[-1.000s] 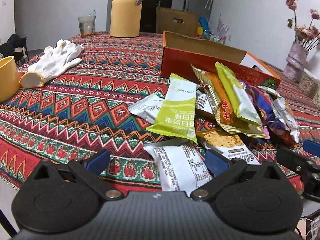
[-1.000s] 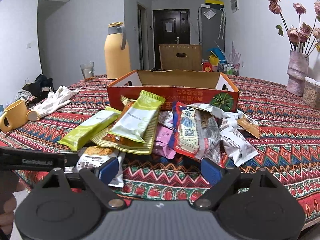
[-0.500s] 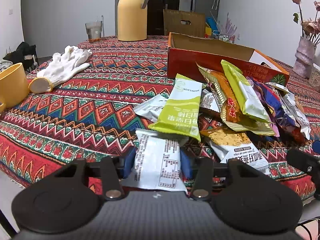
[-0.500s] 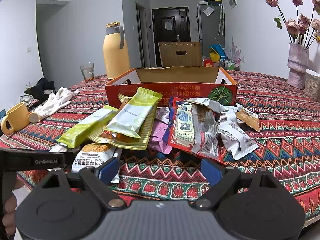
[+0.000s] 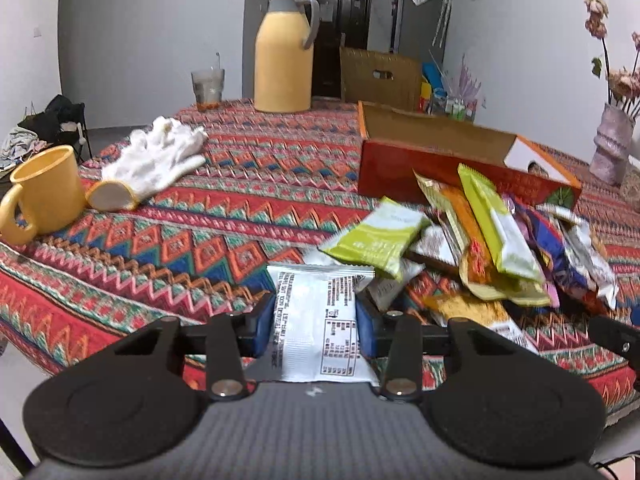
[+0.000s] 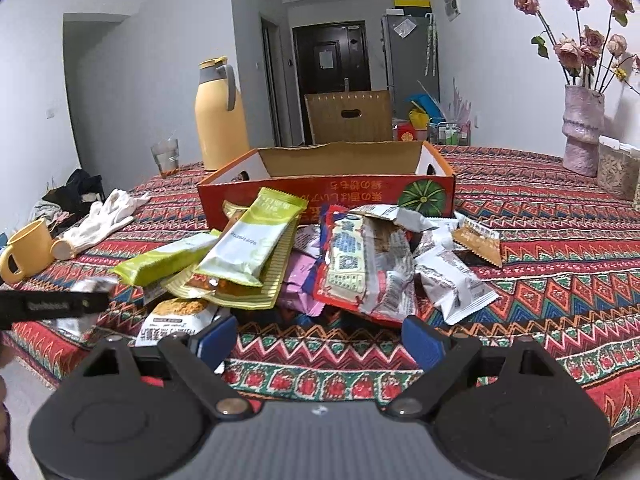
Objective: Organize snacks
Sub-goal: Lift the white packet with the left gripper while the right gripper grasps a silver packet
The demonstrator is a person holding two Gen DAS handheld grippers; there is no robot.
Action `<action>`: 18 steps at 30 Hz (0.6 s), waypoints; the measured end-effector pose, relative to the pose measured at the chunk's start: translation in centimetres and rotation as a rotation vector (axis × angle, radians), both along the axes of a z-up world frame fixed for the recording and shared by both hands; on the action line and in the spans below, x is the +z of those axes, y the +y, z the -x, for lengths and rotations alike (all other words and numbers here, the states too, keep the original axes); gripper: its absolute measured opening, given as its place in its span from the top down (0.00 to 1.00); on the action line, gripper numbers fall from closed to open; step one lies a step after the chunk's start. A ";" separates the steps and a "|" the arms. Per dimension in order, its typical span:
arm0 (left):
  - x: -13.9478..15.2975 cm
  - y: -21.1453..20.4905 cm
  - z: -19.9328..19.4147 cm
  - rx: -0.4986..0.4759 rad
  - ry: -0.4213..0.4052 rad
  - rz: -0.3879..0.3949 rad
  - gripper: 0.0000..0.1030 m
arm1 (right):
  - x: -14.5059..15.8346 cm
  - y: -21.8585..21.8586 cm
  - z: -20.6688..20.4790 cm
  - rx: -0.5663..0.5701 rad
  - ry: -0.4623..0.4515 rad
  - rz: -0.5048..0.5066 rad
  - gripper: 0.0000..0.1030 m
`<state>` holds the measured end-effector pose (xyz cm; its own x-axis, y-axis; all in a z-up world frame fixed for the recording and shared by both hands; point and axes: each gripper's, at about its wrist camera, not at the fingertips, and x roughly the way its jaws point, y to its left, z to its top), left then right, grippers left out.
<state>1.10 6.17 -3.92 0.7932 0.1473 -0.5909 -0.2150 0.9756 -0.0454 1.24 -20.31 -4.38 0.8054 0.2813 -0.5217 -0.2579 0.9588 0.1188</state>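
Note:
A loose pile of snack packets [image 5: 480, 240] lies on the patterned tablecloth in front of an open orange-red cardboard box [image 5: 440, 168]. My left gripper [image 5: 315, 322] is shut on a white packet with black print [image 5: 312, 288], holding it by its sides just above the cloth at the pile's near left. A green packet [image 5: 376, 240] leans on its far end. In the right wrist view the pile [image 6: 320, 256] lies before the box [image 6: 328, 196]. There my right gripper [image 6: 320, 338] stands open over the table's near edge with nothing between its fingers.
A yellow mug [image 5: 44, 188] and white gloves [image 5: 160, 156] lie at the left. A yellow thermos jug [image 5: 286, 52] and a glass [image 5: 207, 88] stand at the back. A vase with dried flowers [image 6: 582, 128] and a clear jar [image 6: 618, 168] stand at the right.
The left jaws went from wide open to shut on the white packet and lifted it slightly. The green packet resting on it shifted back and tilted. The right gripper stayed put.

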 end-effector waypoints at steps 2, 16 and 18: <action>0.5 0.4 -0.1 0.002 -0.015 0.004 0.59 | 0.1 -0.3 -0.2 -0.012 -0.005 -0.002 0.13; 3.1 0.8 -4.0 -0.027 -0.081 0.023 0.59 | 0.6 -1.4 -4.3 -0.078 -0.029 -0.003 0.14; 3.3 0.6 -4.6 -0.036 -0.084 0.023 0.59 | 0.8 -1.5 -5.2 -0.085 -0.036 -0.003 0.14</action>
